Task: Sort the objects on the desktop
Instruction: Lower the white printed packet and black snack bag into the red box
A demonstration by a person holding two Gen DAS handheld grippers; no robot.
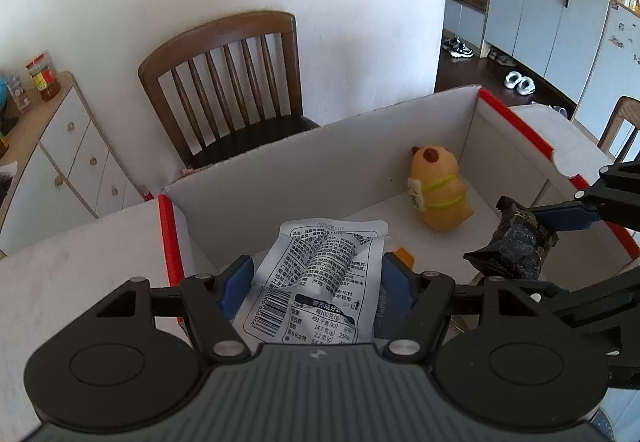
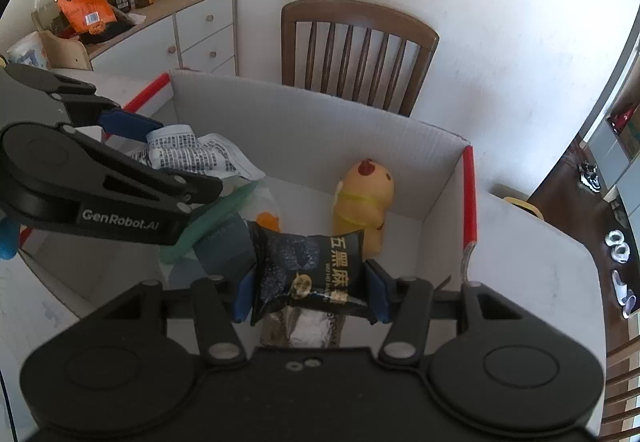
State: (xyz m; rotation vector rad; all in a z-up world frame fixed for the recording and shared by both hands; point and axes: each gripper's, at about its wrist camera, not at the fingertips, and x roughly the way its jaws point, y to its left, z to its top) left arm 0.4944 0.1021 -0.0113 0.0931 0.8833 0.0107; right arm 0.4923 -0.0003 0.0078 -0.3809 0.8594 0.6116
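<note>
My left gripper (image 1: 318, 282) is shut on a white snack packet (image 1: 320, 282) printed with black text and a barcode, held over the near left end of an open white cardboard box (image 1: 280, 178) with red edges. My right gripper (image 2: 310, 286) is shut on a black snack packet (image 2: 308, 266) with gold lettering, held over the box's near right side; the packet also shows in the left wrist view (image 1: 516, 242). A yellow plush toy (image 1: 438, 190) sits on the box floor at the far right. A small orange item (image 2: 267, 220) lies on the floor, partly hidden.
A green and a grey flat item (image 2: 224, 230) lie in the box under the left gripper. A wooden chair (image 1: 228, 82) stands behind the box. A white drawer cabinet (image 2: 192, 26) with jars, a globe and an orange bag is at left. The box sits on a white table (image 2: 532, 242).
</note>
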